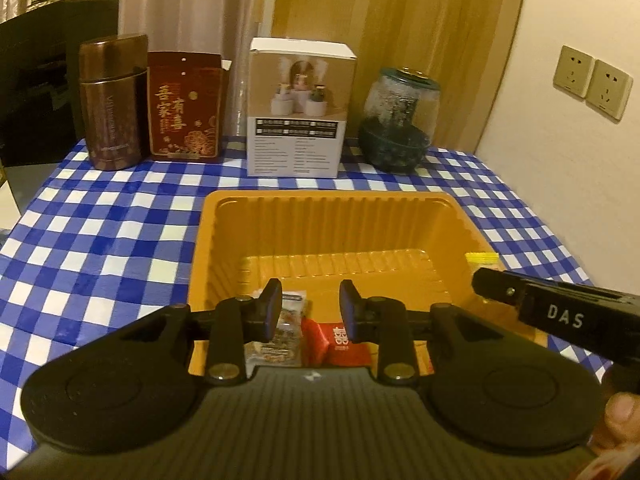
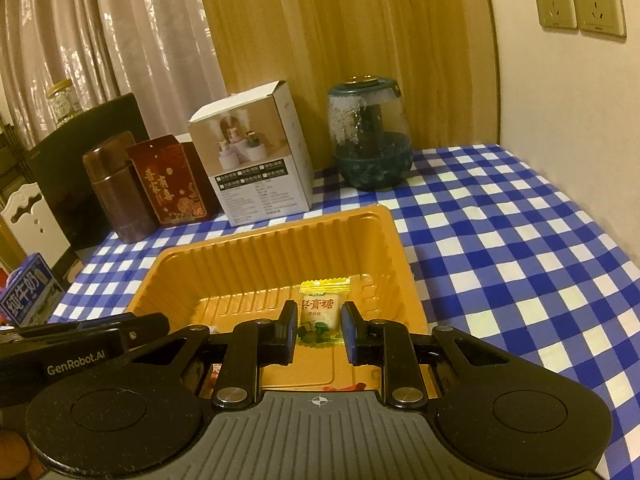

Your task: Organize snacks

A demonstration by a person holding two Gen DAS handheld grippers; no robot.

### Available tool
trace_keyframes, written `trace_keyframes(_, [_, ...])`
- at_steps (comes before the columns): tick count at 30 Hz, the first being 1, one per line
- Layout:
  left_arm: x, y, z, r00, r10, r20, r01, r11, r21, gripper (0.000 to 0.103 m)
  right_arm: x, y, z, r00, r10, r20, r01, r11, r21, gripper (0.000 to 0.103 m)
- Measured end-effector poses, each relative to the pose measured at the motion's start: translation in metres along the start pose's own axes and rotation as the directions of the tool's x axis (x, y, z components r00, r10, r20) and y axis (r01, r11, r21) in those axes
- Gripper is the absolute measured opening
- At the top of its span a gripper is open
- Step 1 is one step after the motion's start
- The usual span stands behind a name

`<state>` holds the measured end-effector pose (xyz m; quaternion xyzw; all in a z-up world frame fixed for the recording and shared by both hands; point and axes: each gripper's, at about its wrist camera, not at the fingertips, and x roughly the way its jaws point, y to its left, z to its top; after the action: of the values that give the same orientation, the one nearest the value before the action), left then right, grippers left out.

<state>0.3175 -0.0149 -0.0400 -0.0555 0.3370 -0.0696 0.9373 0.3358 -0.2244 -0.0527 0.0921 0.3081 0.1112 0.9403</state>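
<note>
- Left hand-held gripper [image 1: 309, 309] over near end of orange tray [image 1: 332, 216], jaws apart, nothing clamped; clear packet [image 1: 280, 332] and red packet [image 1: 334, 340] lie below in tray.
- Right hand-held gripper [image 2: 319, 328] clamped on yellow candy packet [image 2: 322, 312], above tray on checked worktop [image 2: 500, 240].

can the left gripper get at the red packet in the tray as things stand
Probably yes. The left gripper hangs over the near end of the orange tray, and the red packet lies right below its fingertips with nothing over it. A clear-wrapped snack lies beside it, so the grab could catch that too.
</note>
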Motion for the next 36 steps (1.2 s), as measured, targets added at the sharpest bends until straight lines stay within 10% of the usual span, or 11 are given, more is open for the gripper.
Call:
trace_keyframes(14, [-0.002,0.003,-0.002,1.0,0.012,0.006,-0.012,1.0,-0.005,0.028,-0.001,0.004,0.002,0.999,0.044,0.029,-0.044,0.999,0.025,0.026])
trace_keyframes(18, [-0.002,0.005,-0.001,1.0,0.014,0.005,-0.014,1.0,-0.01,0.028,-0.004,-0.003,0.003,0.997,0.051,0.06,-0.055,0.996,0.071,0.074])
trace_keyframes(36, [-0.003,0.003,-0.003,1.0,0.016,0.009,-0.016,1.0,0.0,0.03,-0.009,-0.019,0.007,0.998,0.013,0.066,-0.021,0.992,0.125,0.074])
